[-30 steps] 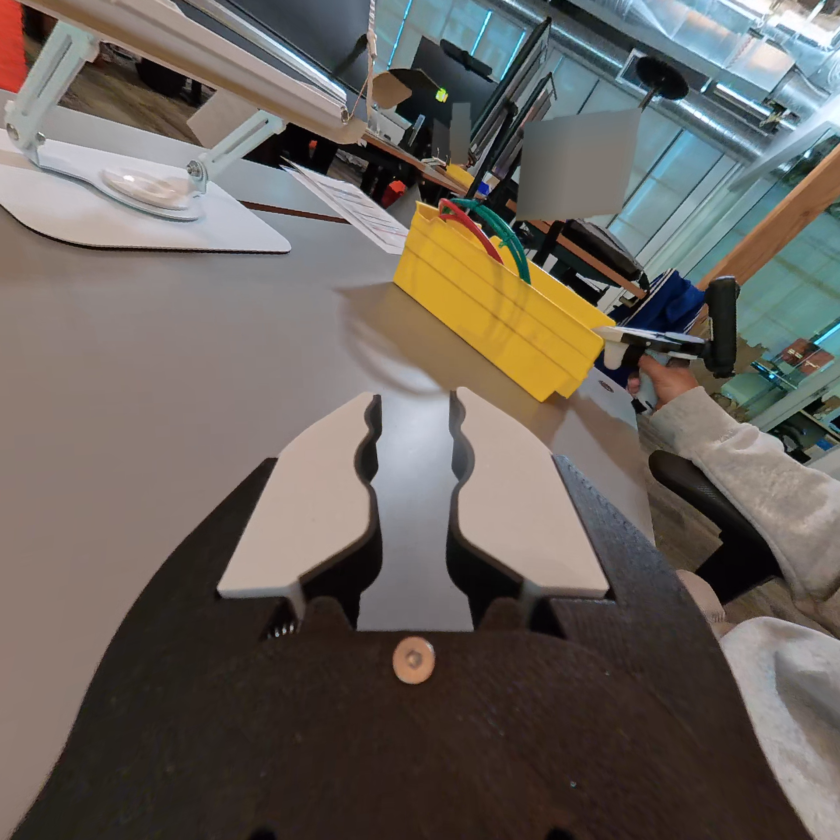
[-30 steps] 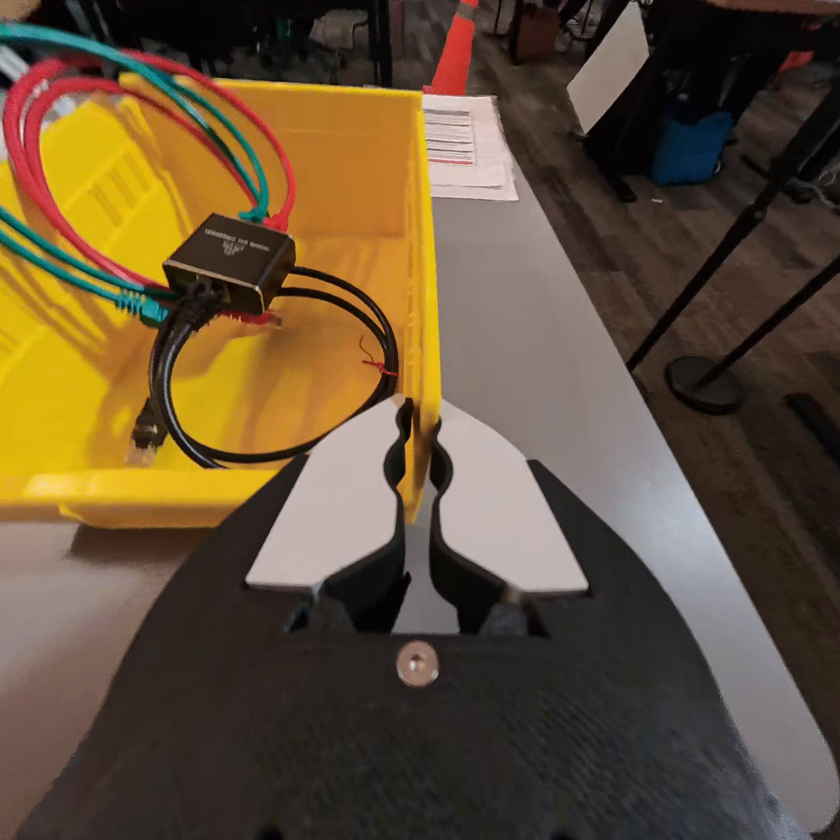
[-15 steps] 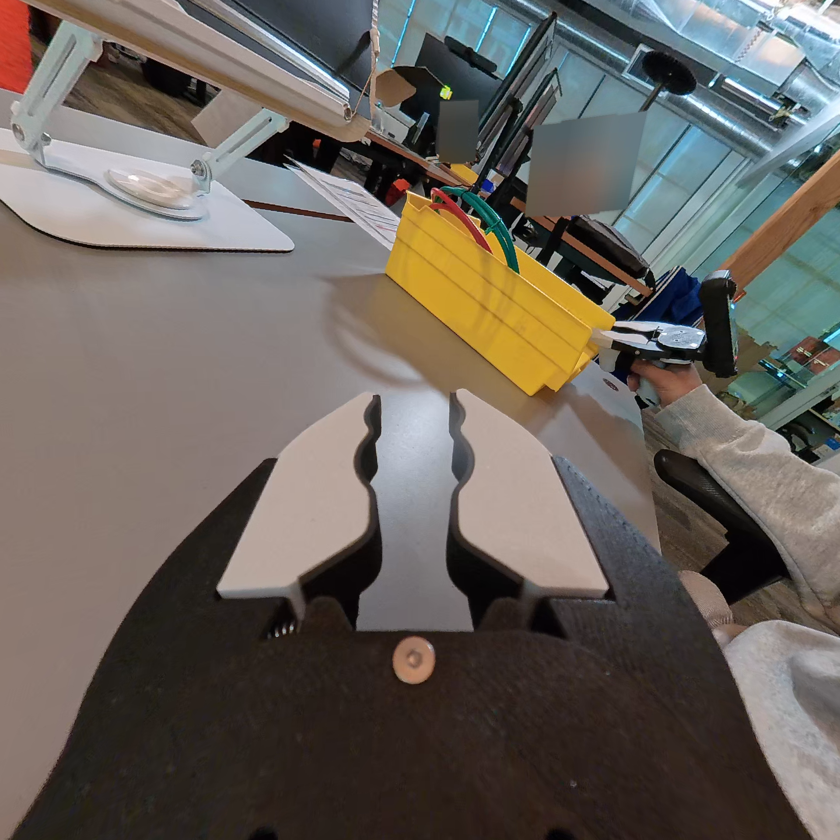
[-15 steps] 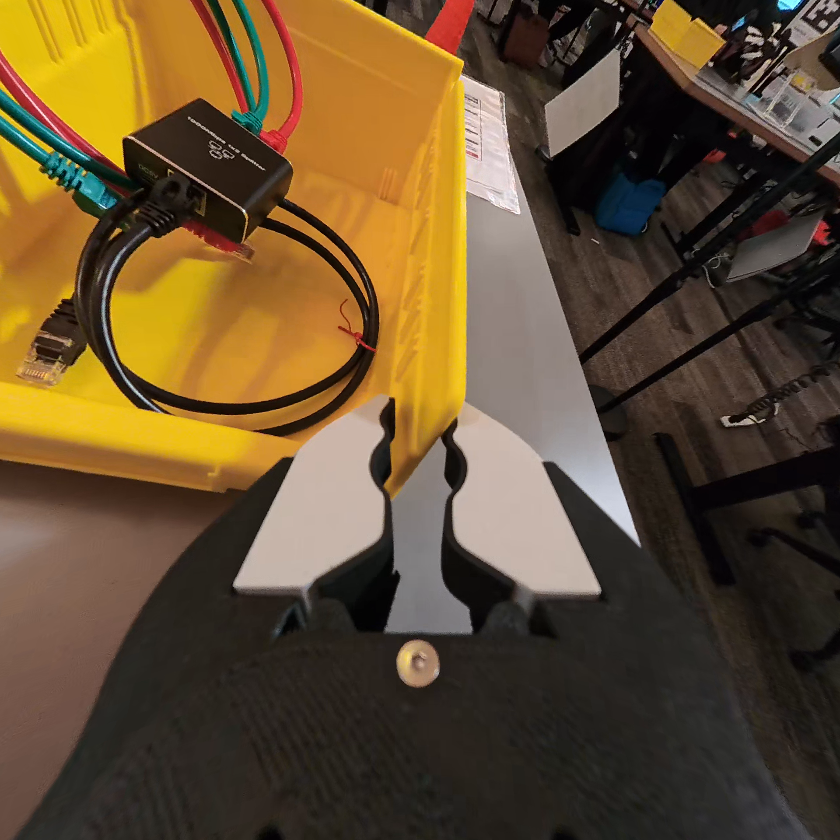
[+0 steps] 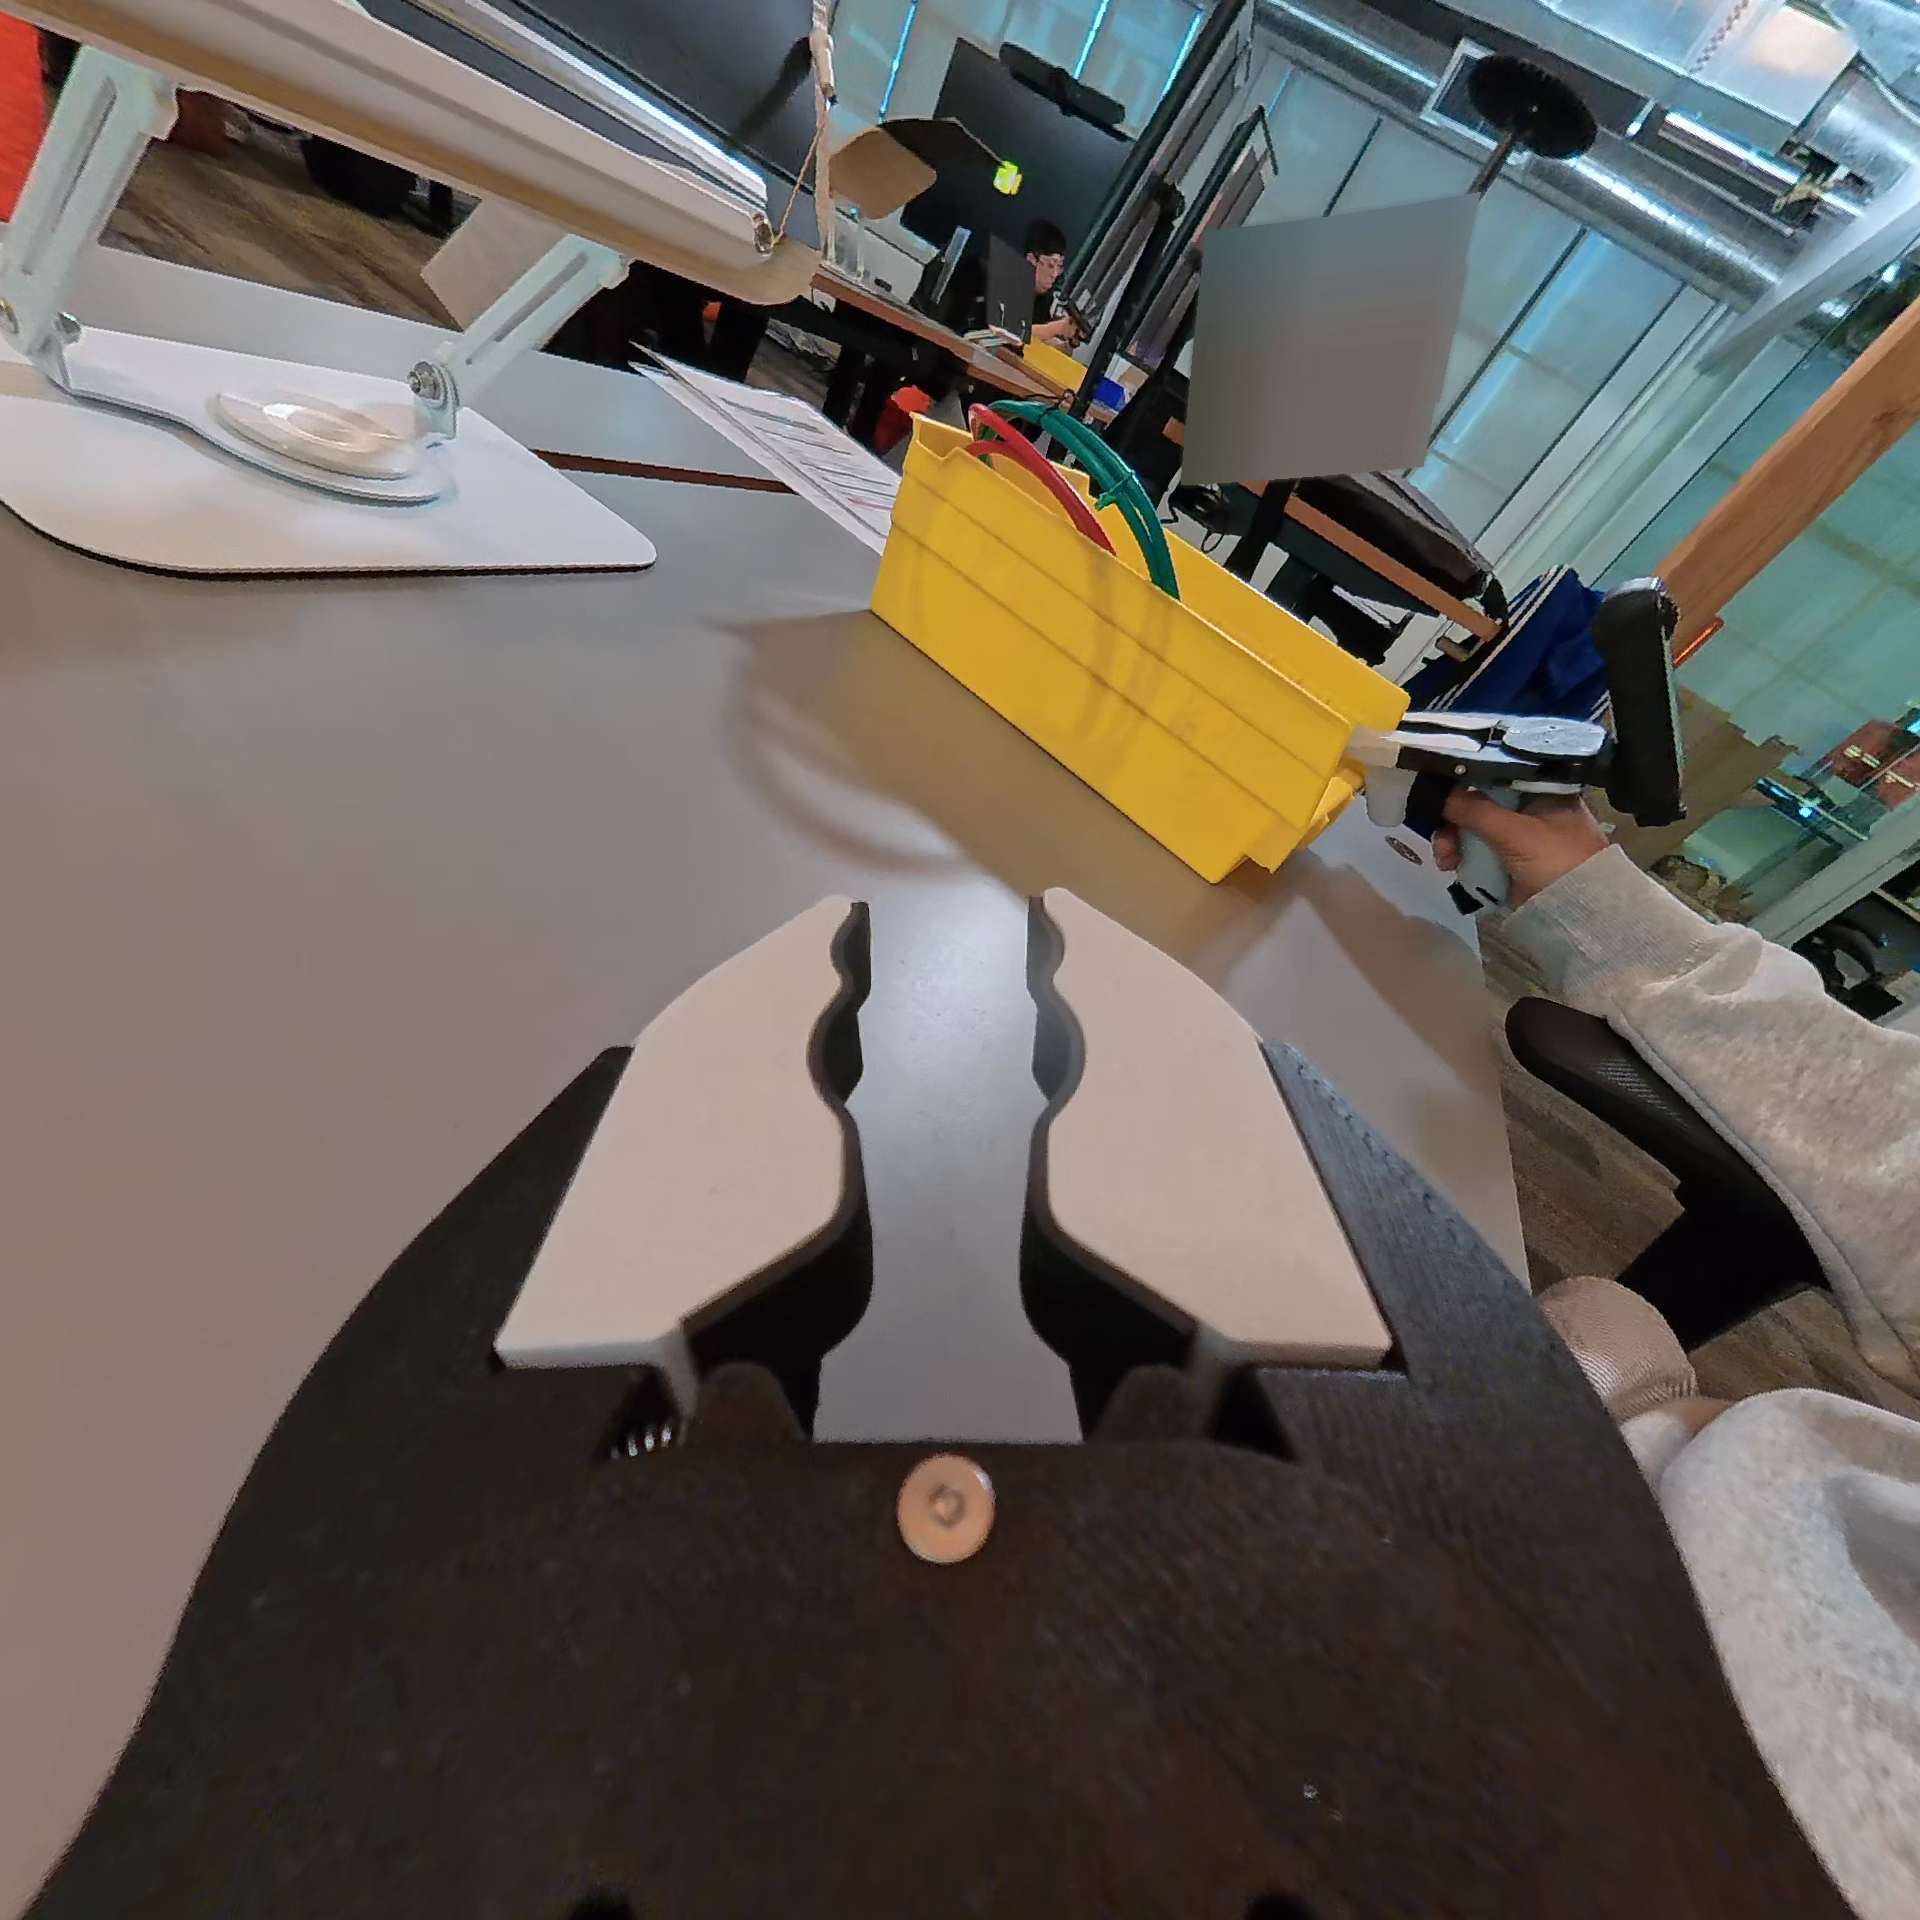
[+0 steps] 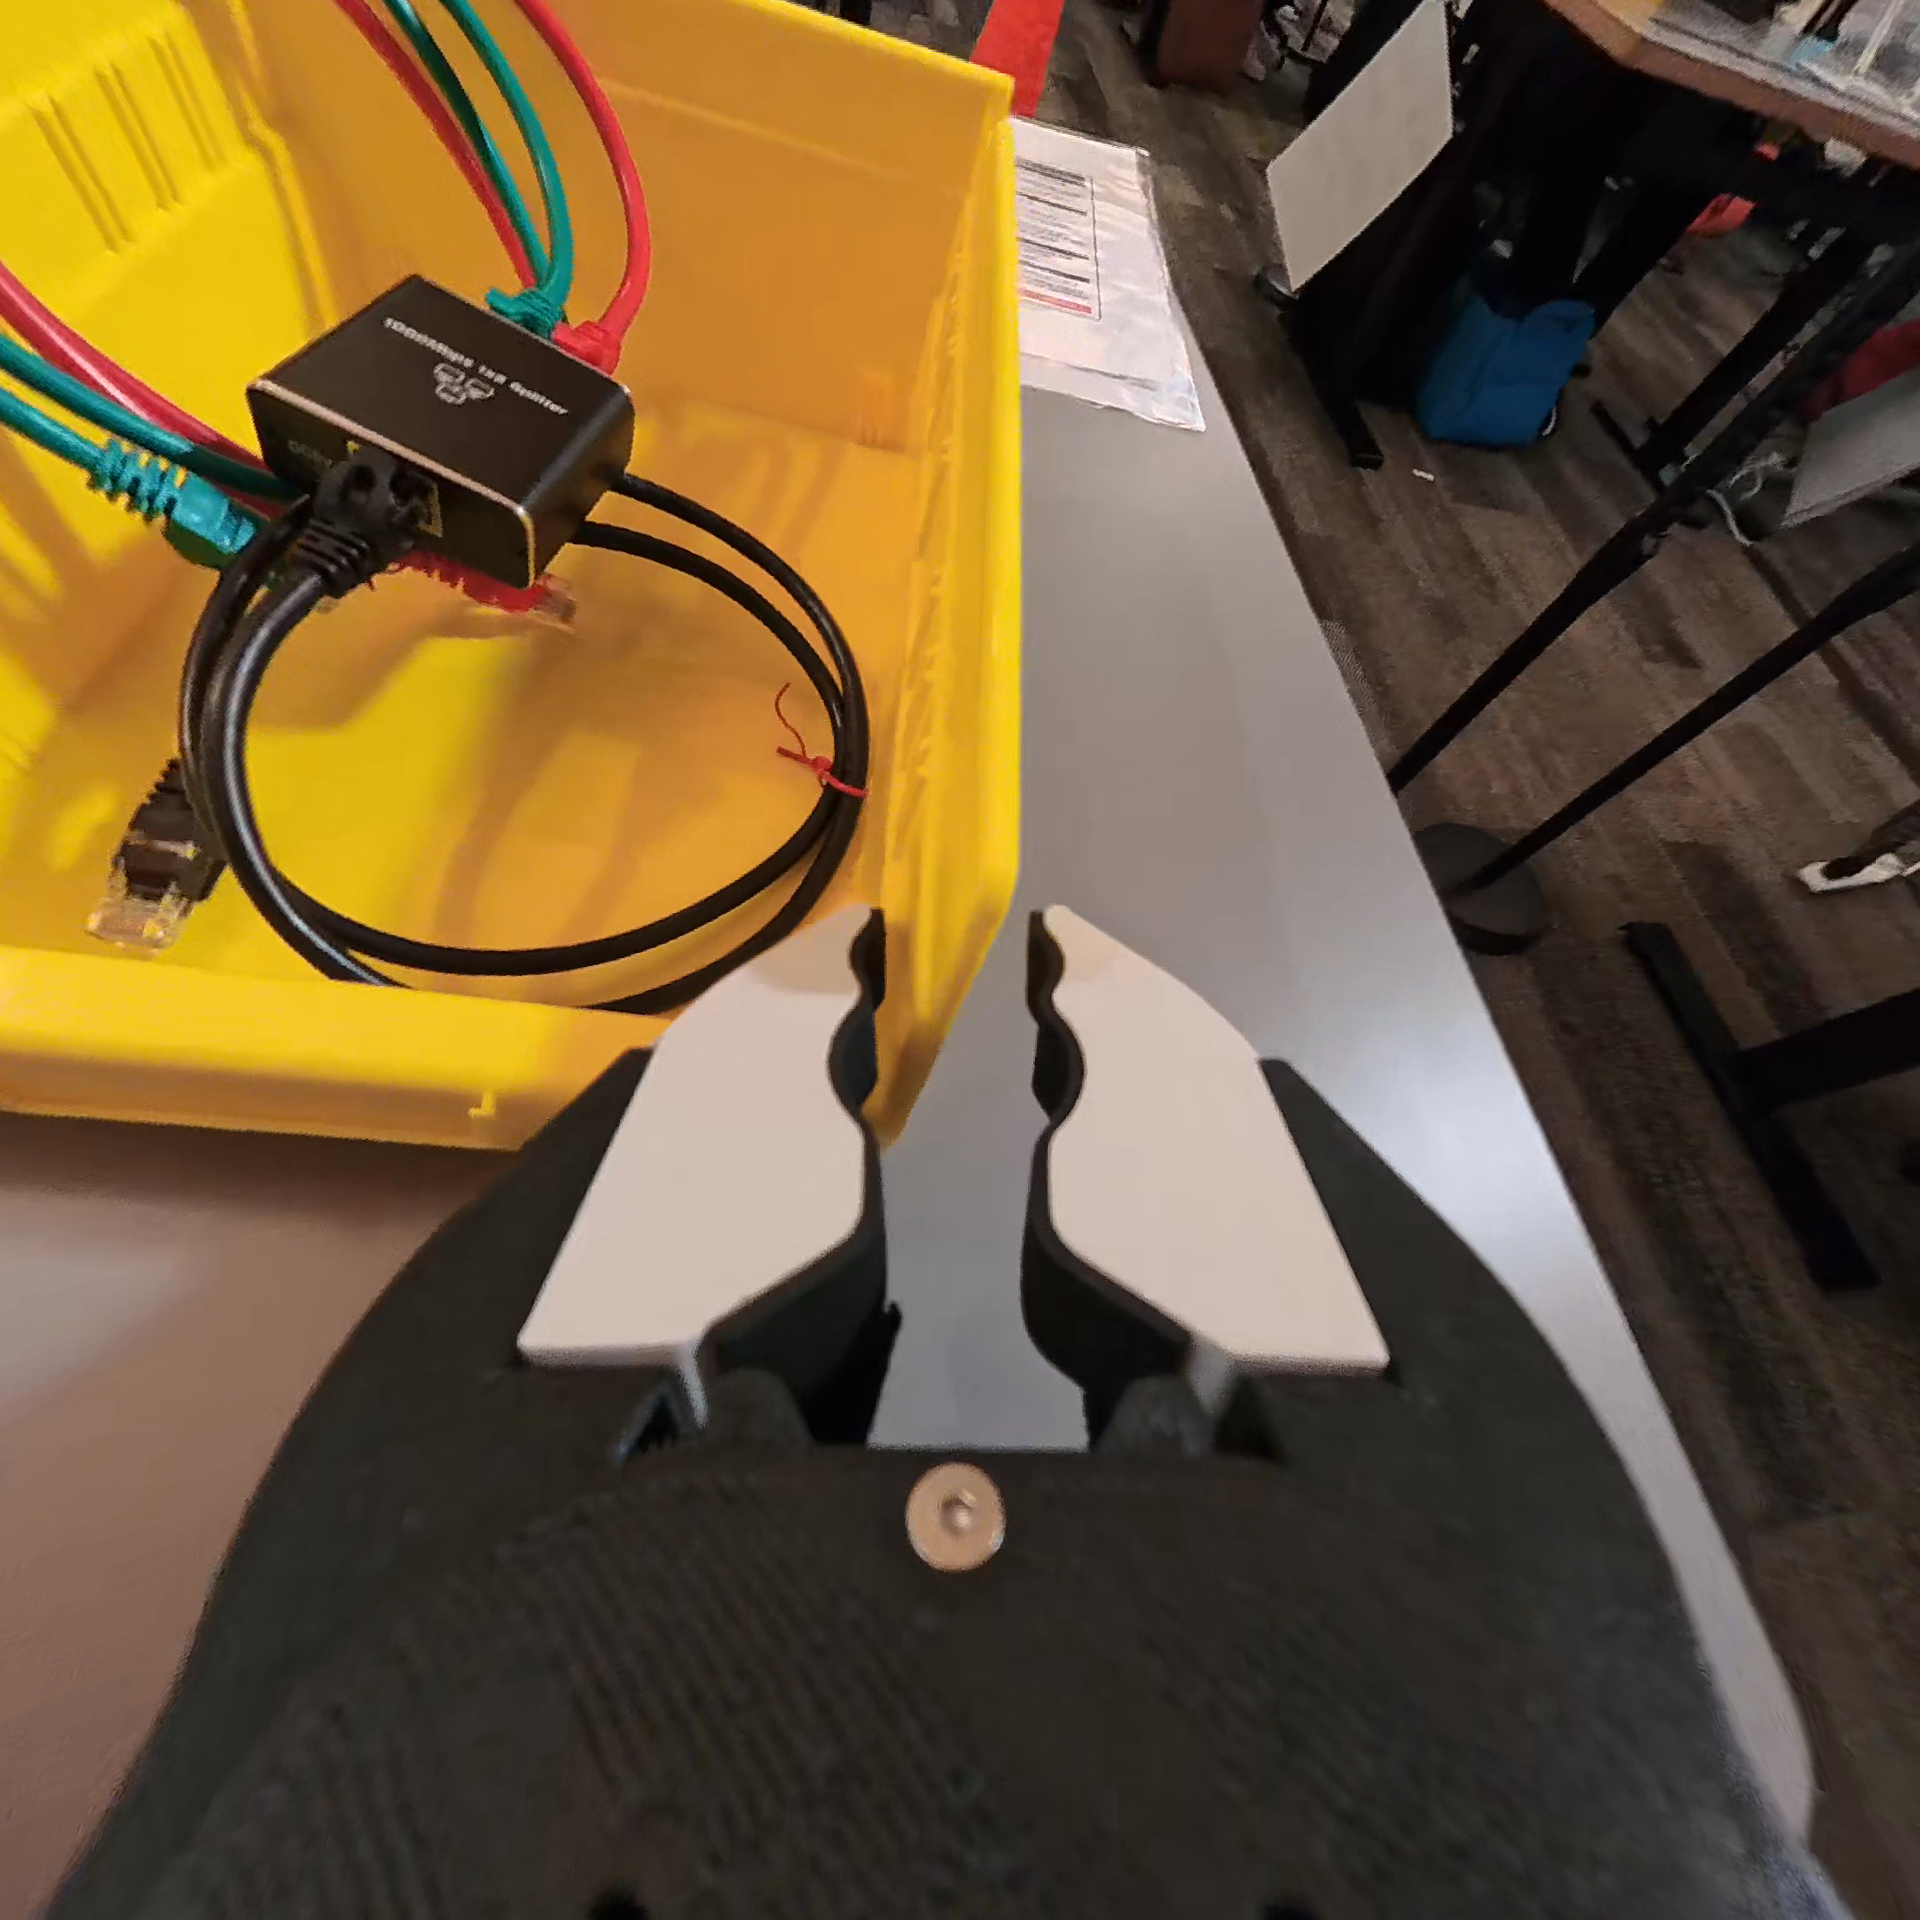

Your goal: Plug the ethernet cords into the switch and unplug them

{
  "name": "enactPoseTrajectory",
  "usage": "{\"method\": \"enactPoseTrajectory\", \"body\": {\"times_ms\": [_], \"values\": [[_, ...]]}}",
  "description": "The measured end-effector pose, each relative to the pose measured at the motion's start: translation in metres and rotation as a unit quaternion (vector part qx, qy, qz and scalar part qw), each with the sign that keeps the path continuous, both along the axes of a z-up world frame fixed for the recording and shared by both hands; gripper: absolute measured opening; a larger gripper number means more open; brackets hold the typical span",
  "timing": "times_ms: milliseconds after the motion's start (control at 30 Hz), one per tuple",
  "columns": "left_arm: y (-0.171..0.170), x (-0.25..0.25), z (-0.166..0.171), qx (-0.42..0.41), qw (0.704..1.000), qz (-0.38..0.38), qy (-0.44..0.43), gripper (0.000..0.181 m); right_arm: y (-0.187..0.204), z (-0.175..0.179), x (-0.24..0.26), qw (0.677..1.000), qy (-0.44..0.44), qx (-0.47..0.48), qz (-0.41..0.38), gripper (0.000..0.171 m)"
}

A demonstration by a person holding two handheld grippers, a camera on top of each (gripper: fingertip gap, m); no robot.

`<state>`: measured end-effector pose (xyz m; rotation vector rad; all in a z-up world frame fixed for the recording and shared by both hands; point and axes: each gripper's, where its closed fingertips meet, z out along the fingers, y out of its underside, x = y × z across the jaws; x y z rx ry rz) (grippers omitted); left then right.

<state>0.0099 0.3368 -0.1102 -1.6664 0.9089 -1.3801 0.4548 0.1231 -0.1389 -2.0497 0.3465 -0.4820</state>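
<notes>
The right wrist view showed the right gripper (image 6: 954,925) with its jaws parted and nothing clamped between them, straddling the near right corner of the yellow bin (image 6: 966,499): the bin's wall ran up between the two fingers without being squeezed. The switch (image 6: 442,426), a small black box, lay inside the bin ahead and to the left of that gripper, its long axis slanting from near left to far right. A green cord (image 6: 520,187) and a red cord (image 6: 613,177) sat plugged into its far end, and a black cord (image 6: 520,940) into the near face, looping round toward the gripper; a loose black plug (image 6: 145,873) rested on the bin floor, farther left. White writing ran across the switch's top, and a printed sheet (image 6: 1091,281) lay on the table (image 6: 1195,727) beyond the bin; I leave both unread. The left gripper (image 5: 943,914) was likewise open and empty, low over bare table, with the bin (image 5: 1091,665) well ahead and to its right. By my judgement the right gripper was much the nearer, and reaching the switch would call for a move left and forward over the wall.
</notes>
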Motion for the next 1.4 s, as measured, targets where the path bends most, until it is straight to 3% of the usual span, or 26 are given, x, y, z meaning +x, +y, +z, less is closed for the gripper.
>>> {"method": "enactPoseTrajectory", "body": {"times_ms": [233,333,433,567,700,967,1400], "values": [[0.001,0.000,0.000,-0.010,1.000,-0.001,-0.004,0.029,0.002,0.025,0.006,0.994,0.023,0.100,-0.019,0.034],[0.000,0.000,-0.001,-0.015,1.000,-0.005,-0.004,0.029,0.006,0.042,0.002,0.989,0.014,0.144,-0.008,0.046],[0.000,0.001,-0.001,-0.021,1.000,-0.008,-0.006,0.030,0.009,0.037,0.002,0.990,0.016,0.139,-0.008,0.072],[0.000,0.001,-0.001,-0.028,1.000,-0.009,-0.009,0.030,0.017,0.032,0.005,0.989,0.023,0.149,-0.007,0.118],[0.000,0.001,-0.001,-0.032,0.999,-0.009,-0.010,0.030,0.020,0.043,0.014,0.984,0.005,0.179,-0.012,0.137],[0.003,-0.001,0.000,-0.045,0.999,-0.003,-0.020,0.029,0.028,0.071,0.020,0.974,-0.067,0.215,-0.012,0.145],[0.004,-0.005,0.003,-0.045,0.998,0.007,-0.033,0.029,0.044,0.002,0.040,0.998,0.010,0.056,-0.027,0.143]]}}
